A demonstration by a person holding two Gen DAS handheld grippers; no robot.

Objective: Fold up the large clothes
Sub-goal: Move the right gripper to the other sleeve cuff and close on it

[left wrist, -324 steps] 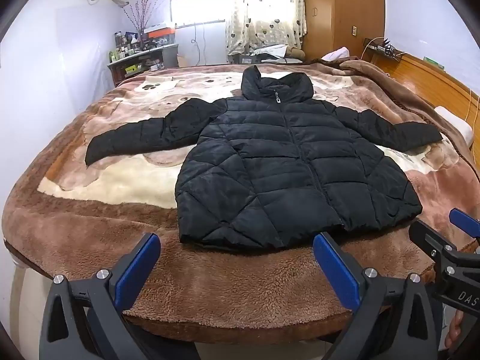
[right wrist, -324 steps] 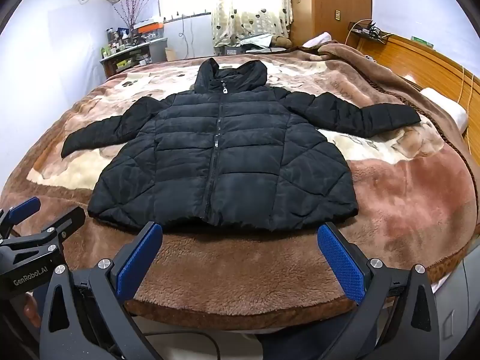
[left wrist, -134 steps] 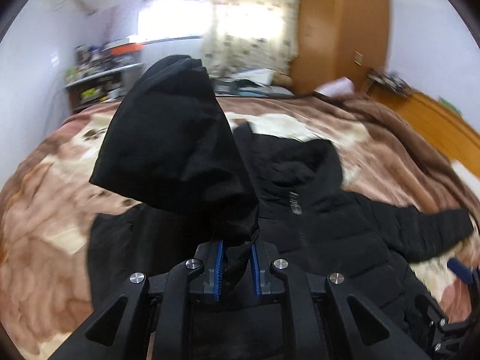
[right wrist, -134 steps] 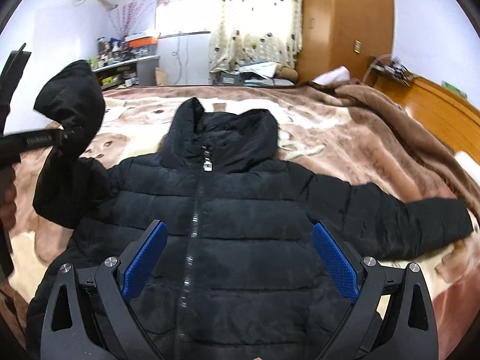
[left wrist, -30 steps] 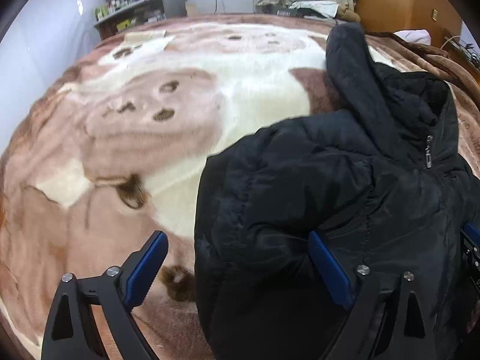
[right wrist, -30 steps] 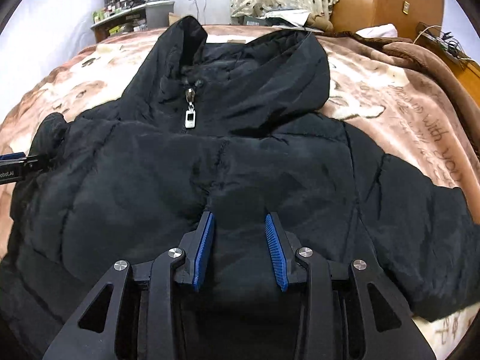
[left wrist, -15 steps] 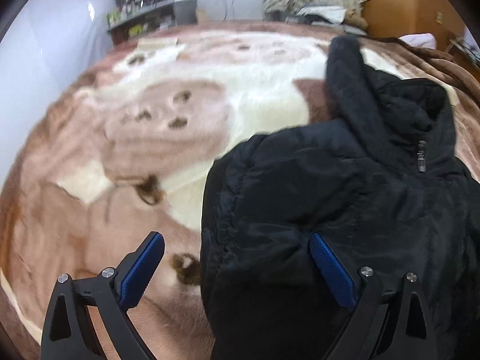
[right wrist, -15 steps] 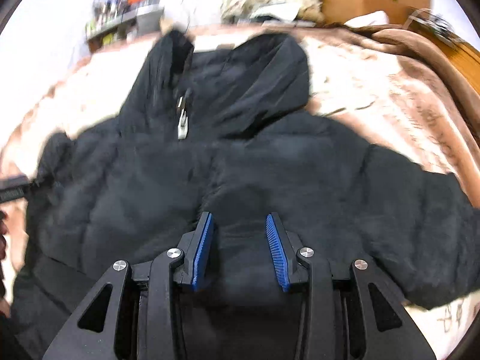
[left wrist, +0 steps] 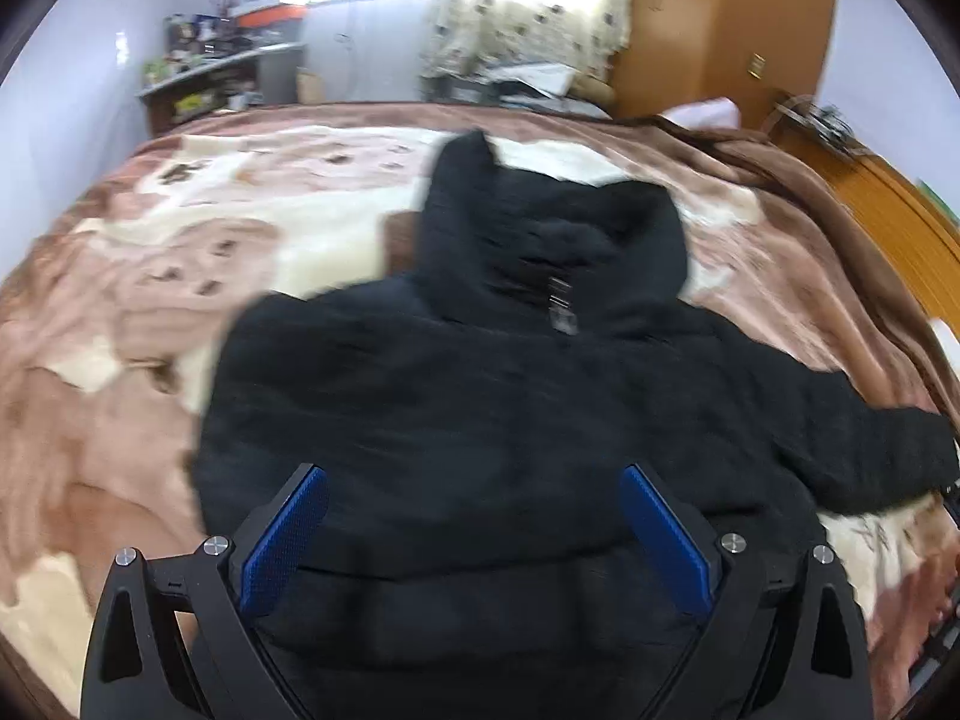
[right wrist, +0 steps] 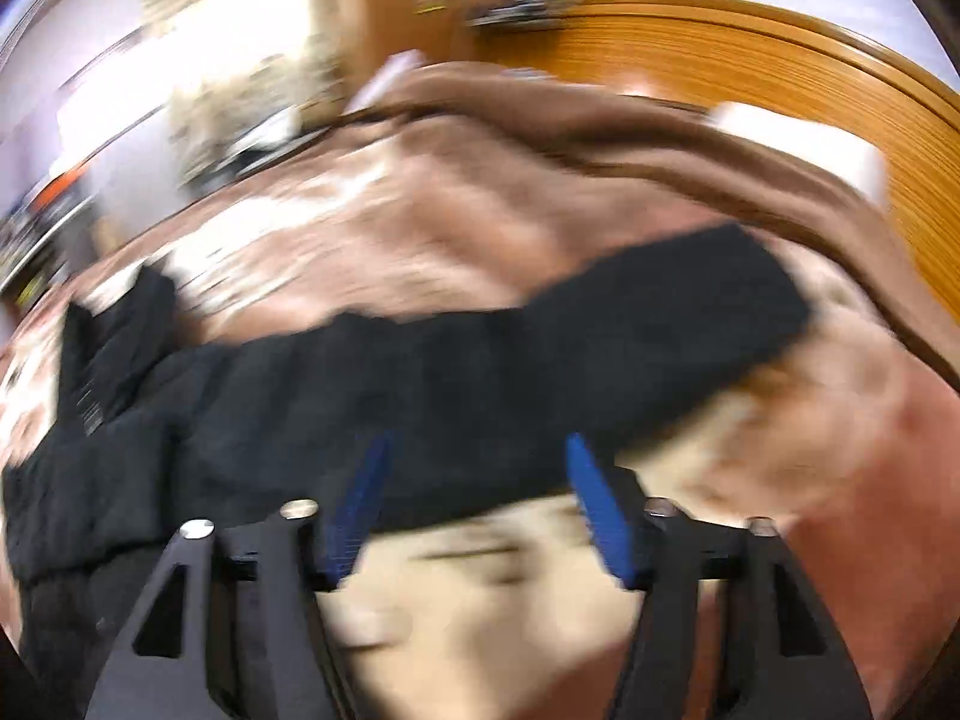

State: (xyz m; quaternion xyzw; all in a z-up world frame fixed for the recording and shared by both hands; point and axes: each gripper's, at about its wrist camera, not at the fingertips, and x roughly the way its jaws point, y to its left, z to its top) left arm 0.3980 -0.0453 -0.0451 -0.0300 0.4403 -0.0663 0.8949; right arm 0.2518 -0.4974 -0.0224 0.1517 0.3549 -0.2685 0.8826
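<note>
Nearest me, my left gripper [left wrist: 474, 534] hangs over the black puffer jacket [left wrist: 498, 420] with its fingers spread wide, gripping nothing. My right gripper [right wrist: 474, 498] has just been opening; its blue pads [right wrist: 600, 510] stand apart over the outstretched sleeve [right wrist: 630, 312], not pressing it. The jacket lies flat on the brown plush blanket [left wrist: 150, 300]. Beyond stand the curtained window [left wrist: 528, 6] and wooden wardrobe [left wrist: 720, 24].

heavily blurred: the right gripper [right wrist: 474, 480], its blue-padded jaws just spreading with nothing gripped, hangs over a black puffy jacket sleeve [right wrist: 600, 324] stretched across a brown plush blanket [right wrist: 420, 228].
</note>
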